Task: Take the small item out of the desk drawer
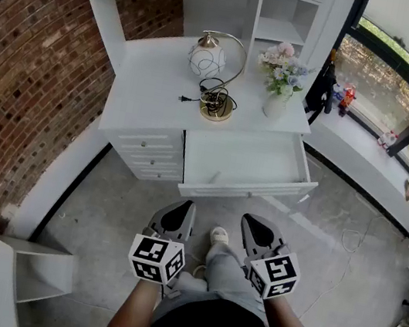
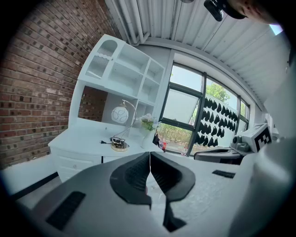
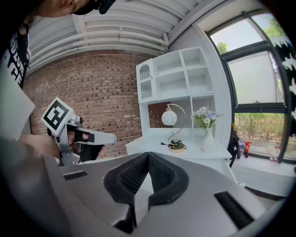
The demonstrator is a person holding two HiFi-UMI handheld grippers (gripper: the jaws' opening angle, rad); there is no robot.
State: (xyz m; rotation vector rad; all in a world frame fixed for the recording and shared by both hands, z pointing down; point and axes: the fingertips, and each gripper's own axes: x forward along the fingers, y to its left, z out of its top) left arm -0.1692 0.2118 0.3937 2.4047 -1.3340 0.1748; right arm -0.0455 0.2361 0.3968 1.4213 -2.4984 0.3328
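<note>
You hold both tools low in front of your body, side by side over the floor and well short of the desk. That reads as a ready stance rather than a reach. Your left hand-held gripper (image 1: pixel 184 210) has its jaws pressed fully together with nothing I can make out between them. Your right hand-held gripper (image 1: pixel 250 222) is closed and empty in the same way.

The drawer (image 1: pixel 247 190) under the tabletop (image 1: pixel 153 79) stands wide open towards you, so its floor is exposed from above and there is no pulling left to do. The small item is hard to pin down. A faint pale mark (image 1: pixel 215 176) near the drawer's front wall may be it, but it is too small to tell.

The lamp (image 1: pixel 210 62) and the vase of flowers (image 1: pixel 278 93) stand back on the tabletop, clear of a reach into the drawer. Before you can pick anything up you would need one pair of jaws parted — likely the right, which is nearer the drawer's middle.
</note>
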